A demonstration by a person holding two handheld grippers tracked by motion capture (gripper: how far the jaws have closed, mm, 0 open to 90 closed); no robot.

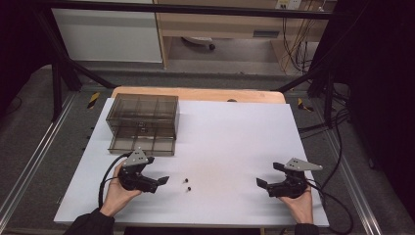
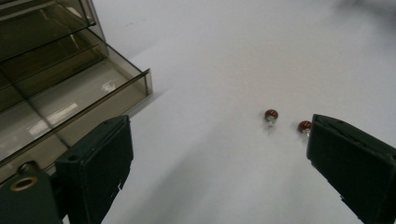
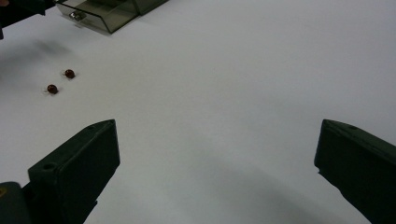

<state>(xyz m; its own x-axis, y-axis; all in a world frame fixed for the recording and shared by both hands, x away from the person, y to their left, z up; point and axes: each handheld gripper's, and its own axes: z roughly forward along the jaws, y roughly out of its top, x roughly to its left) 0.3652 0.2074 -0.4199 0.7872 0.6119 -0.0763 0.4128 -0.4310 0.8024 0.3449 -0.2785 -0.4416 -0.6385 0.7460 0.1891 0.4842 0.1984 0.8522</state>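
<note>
Holding left claw (image 1: 159, 172) spread, empty, just beside the two red beads (image 1: 187, 183) on the bench (image 1: 230, 142). Right claw (image 1: 268, 175) also spread, well apart. Drawer (image 1: 142, 142) is open; no beads picked yet, both left to load.

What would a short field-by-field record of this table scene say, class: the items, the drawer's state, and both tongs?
Surface: white table top
Small items: two small red-capped bulbs, lying close together, apart from the drawers
Storage: smoky clear drawer unit, bottom drawer pulled out
Left tongs: open, empty, aimed toward the bulbs
Right tongs: open, empty, farther from the bulbs
</note>
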